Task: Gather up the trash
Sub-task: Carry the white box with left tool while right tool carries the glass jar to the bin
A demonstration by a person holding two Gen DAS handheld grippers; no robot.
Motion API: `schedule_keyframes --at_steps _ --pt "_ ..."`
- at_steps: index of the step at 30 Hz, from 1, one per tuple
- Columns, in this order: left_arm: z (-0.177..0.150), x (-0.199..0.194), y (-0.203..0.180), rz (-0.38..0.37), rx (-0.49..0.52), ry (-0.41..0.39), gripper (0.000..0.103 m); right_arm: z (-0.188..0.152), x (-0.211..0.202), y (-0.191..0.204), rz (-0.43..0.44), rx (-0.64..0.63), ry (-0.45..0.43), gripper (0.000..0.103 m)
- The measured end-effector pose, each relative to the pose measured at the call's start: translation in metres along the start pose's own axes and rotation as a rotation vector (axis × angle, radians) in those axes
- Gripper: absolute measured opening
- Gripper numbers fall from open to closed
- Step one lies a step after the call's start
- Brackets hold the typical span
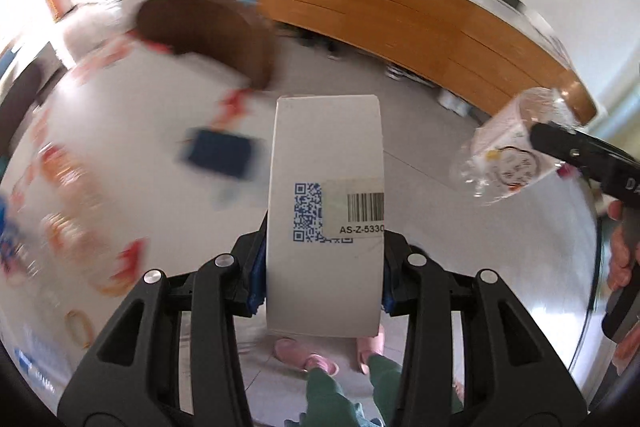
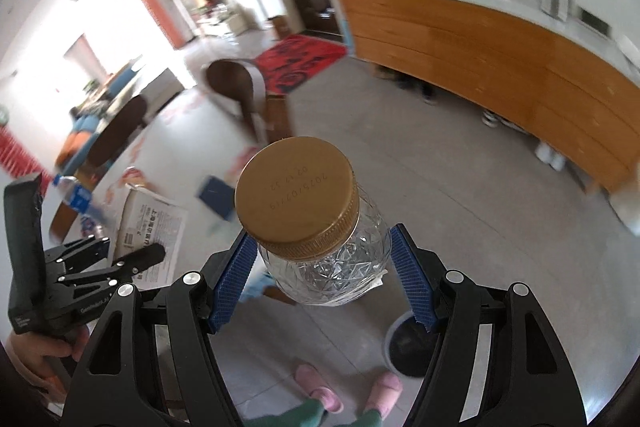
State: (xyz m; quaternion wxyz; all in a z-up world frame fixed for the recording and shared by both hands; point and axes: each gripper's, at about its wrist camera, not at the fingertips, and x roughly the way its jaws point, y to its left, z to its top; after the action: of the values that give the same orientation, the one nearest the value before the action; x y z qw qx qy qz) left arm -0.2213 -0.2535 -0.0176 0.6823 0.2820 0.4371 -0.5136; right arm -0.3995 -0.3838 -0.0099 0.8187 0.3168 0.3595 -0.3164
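Between the fingers of the left gripper point(image 1: 324, 259) sits a white carton point(image 1: 326, 195), clamped on both sides by the blue pads; its face carries a blue QR code and a barcode sticker reading AS-Z-5330. Past the fingers to the left lies the white surface point(image 1: 160, 131) with a blurred dark blue object point(image 1: 222, 155) on it. Below the carton, pink slippers point(image 1: 308, 357) stand on the grey floor.

The fingers of the right gripper point(image 2: 324, 267) are clamped on a clear faceted plastic jar point(image 2: 332, 263) with a gold screw lid point(image 2: 296, 195), the lid pointing away from the camera. Below and right of the fingers, a dark round bin point(image 2: 408, 347) stands on the floor. Far beyond runs a wooden cabinet point(image 2: 500, 59).
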Motion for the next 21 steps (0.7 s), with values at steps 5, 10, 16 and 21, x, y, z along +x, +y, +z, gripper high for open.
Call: schedule_keyframes --at_steps 5,10,16,21 --pt "0.003 0.039 -0.083 -0.055 0.136 0.072 0.039 -0.034 -0.004 -0.07 -0.055 0.104 0.042 0.069" --pt "-0.016 0.084 -0.137 -0.106 0.183 0.161 0.039 -0.078 0.019 -0.127 -0.085 0.177 0.134 0.069" --pt "-0.048 0.155 -0.161 -0.157 0.214 0.298 0.039 -0.128 0.071 -0.17 -0.079 0.274 0.22 0.069" --pt "-0.078 0.225 -0.167 -0.178 0.231 0.396 0.039 -0.176 0.138 -0.207 -0.105 0.38 0.292 0.069"
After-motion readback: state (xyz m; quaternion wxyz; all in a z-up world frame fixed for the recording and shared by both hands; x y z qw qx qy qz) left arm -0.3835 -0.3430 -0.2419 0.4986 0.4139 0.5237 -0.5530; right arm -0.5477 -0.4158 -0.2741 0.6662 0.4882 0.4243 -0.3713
